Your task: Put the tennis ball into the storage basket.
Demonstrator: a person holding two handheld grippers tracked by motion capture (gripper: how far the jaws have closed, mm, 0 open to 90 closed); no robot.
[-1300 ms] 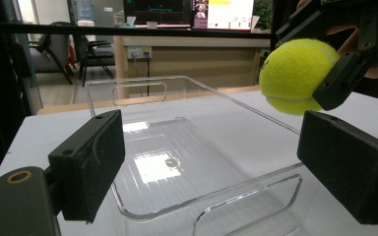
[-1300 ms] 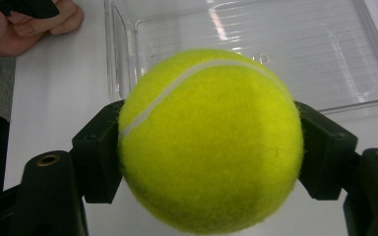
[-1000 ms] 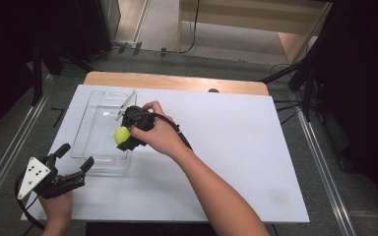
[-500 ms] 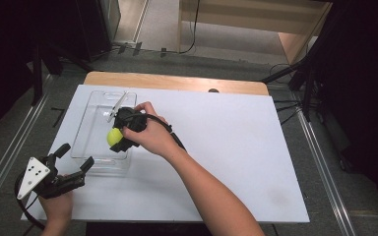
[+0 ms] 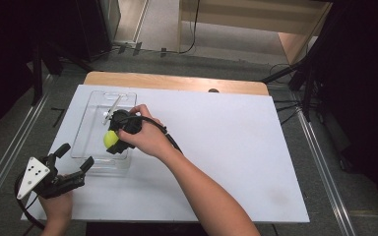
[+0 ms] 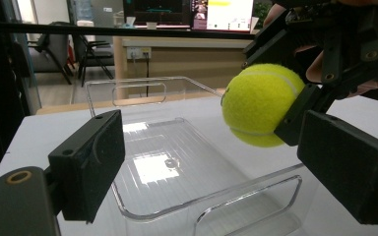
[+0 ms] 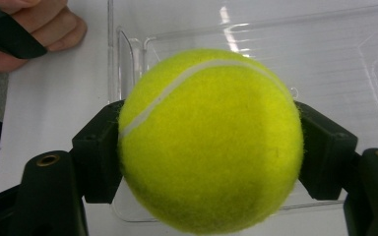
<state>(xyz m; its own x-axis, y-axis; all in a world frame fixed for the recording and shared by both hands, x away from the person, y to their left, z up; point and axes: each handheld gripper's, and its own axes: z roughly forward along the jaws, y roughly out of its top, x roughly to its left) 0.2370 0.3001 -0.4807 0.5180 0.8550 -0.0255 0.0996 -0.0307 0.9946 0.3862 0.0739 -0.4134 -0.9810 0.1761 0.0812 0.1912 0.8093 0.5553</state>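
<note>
In the high view, left of centre, the right gripper has its jaws clamped on a yellow tennis ball, holding it over the clear plastic tray on the white bench. At the lower left of the frame the left gripper rests just beside the tray's near end, jaws open and holding nothing.
</note>
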